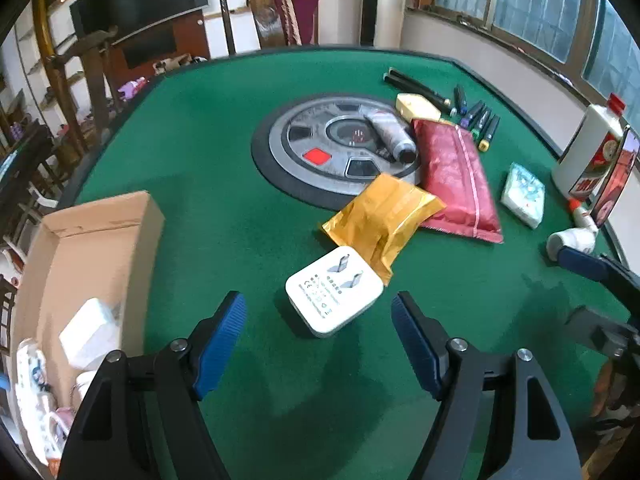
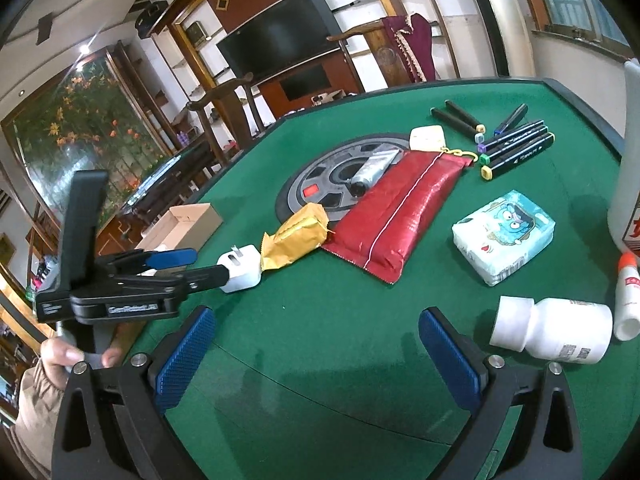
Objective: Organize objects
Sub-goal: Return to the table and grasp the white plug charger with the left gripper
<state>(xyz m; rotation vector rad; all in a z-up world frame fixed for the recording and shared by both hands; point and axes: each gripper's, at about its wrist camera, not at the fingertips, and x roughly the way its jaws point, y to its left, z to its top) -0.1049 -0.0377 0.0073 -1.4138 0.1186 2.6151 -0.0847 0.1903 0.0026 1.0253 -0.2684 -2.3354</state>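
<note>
Left tool (image 1: 318,320) stands wide open with nothing gripped: its two blue ribbed pads (image 1: 224,340) flank a white square plug adapter (image 1: 334,298) that lies flat on the green felt worktop (image 1: 224,184), just ahead of the tips and between their lines, with bare felt on either side of it. In the right wrist view the same tool (image 2: 188,264) comes in from the left, one finger reaching to the adapter (image 2: 240,270); from that angle it is hard to say whether the tip touches the casing.

Touching the adapter's far edge is a crumpled yellow foil pouch (image 1: 384,216), and behind that a long red woven pouch (image 1: 456,178) whose corner overlaps the round grey centre panel (image 1: 320,148) of the worktop. A grey tube with a black cap (image 1: 390,132) lies on that panel, with a cream rectangular block (image 1: 416,106) and a row of black marker pens (image 1: 478,120) farther off. To the left of the left tool sits an open brown cardboard box (image 1: 80,264) holding white items.

Right tool (image 2: 316,344) is likewise open and empty, over bare felt. Just to its right a white plastic pill bottle (image 2: 556,330) lies on its side; beyond that are a pale blue printed tissue pack (image 2: 504,236) and a small white glue bottle with an orange cap (image 2: 628,296). A hand (image 2: 60,356) in a beige sleeve grips the left tool's handle.
</note>
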